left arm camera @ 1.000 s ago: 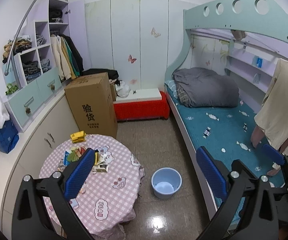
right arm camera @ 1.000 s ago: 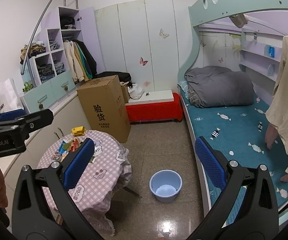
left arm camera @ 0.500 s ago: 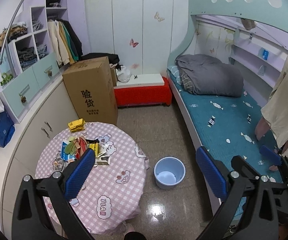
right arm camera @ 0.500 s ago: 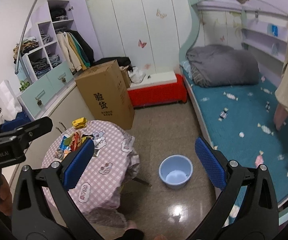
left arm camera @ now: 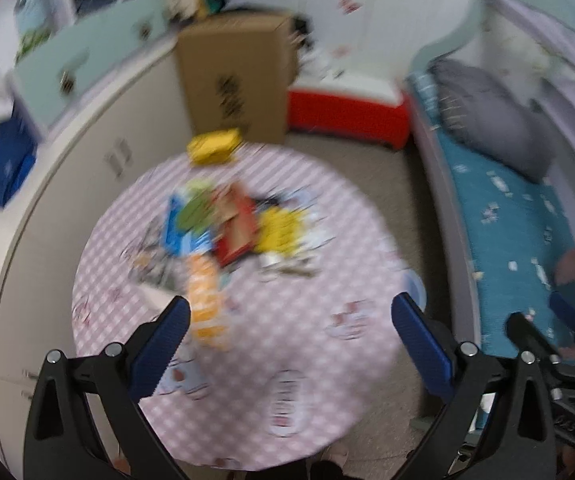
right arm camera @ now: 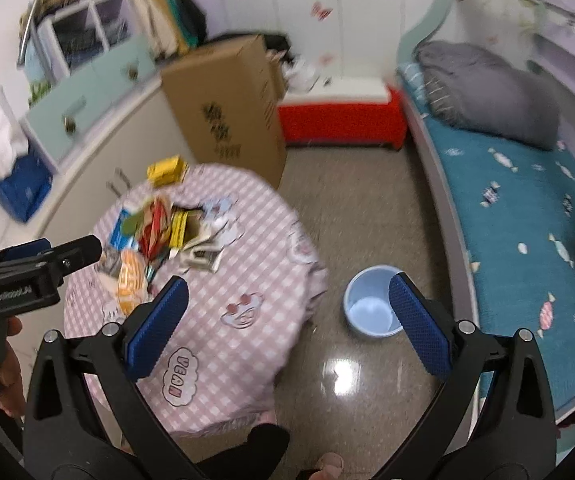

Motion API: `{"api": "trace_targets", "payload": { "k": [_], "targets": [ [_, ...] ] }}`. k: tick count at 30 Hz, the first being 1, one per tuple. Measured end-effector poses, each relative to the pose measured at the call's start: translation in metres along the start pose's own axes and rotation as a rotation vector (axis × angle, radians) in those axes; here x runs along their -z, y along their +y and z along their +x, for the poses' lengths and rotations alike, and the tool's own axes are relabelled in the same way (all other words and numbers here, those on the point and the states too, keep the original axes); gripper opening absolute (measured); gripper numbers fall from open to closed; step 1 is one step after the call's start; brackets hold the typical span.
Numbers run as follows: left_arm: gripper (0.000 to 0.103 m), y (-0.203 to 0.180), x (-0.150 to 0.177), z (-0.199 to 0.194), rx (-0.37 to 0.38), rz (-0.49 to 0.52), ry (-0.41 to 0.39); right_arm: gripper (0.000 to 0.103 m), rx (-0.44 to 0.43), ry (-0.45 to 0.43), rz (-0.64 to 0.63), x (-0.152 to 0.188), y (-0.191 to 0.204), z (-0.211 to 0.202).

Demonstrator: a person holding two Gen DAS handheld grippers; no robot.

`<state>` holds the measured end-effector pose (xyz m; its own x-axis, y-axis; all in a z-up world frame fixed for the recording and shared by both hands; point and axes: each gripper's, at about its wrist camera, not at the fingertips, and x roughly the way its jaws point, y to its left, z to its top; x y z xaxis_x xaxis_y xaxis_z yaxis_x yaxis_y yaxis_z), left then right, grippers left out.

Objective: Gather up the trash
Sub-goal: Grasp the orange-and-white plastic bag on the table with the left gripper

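A pile of colourful wrappers (left arm camera: 227, 224) lies on the round table with a pink checked cloth (left arm camera: 295, 344); it also shows in the right wrist view (right arm camera: 155, 232). An orange packet (left arm camera: 205, 300) lies nearest me, and a yellow packet (left arm camera: 215, 146) lies at the far edge. My left gripper (left arm camera: 291, 344) is open and empty above the table's near half. My right gripper (right arm camera: 287, 320) is open and empty over the table's right edge. A light blue bin (right arm camera: 373, 308) stands on the floor to the right of the table. The left wrist view is blurred.
A tall cardboard box (right arm camera: 227, 108) stands behind the table. A red bench (right arm camera: 339, 120) is at the far wall. A bunk bed with a teal mattress (right arm camera: 519, 208) fills the right side. Cabinets (left arm camera: 87, 128) run along the left wall.
Both grippers have moved down and forward toward the table, so the wrappers look larger. The left gripper now hangs over the tabletop. Both stay open.
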<state>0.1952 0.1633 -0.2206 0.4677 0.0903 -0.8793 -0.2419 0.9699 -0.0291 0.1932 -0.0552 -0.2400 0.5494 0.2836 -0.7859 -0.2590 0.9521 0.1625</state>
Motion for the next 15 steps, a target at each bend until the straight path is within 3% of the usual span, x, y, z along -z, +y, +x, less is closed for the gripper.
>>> {"api": "trace_targets", "payload": {
  "k": [5, 8, 10, 12, 15],
  "targets": [
    [0.098, 0.066, -0.002, 0.069, -0.035, -0.073, 0.108, 0.098, -0.021, 0.09, -0.018, -0.006, 0.038, 0.064],
    [0.097, 0.087, -0.002, 0.101, -0.026, -0.078, 0.145, 0.098, -0.02, 0.124, -0.014, -0.011, 0.055, 0.095],
    [0.083, 0.093, -0.002, 0.125, -0.016, -0.067, 0.179, 0.098, -0.021, 0.145, -0.006, -0.014, 0.064, 0.114],
    [0.081, 0.095, -0.003, 0.144, -0.005, -0.063, 0.211, 0.098, -0.034, 0.154, 0.017, -0.02, 0.071, 0.128],
    [0.064, 0.097, 0.0, 0.168, 0.046, -0.049, 0.275, 0.098, -0.072, 0.162, 0.068, -0.026, 0.076, 0.146]
  ]
}}
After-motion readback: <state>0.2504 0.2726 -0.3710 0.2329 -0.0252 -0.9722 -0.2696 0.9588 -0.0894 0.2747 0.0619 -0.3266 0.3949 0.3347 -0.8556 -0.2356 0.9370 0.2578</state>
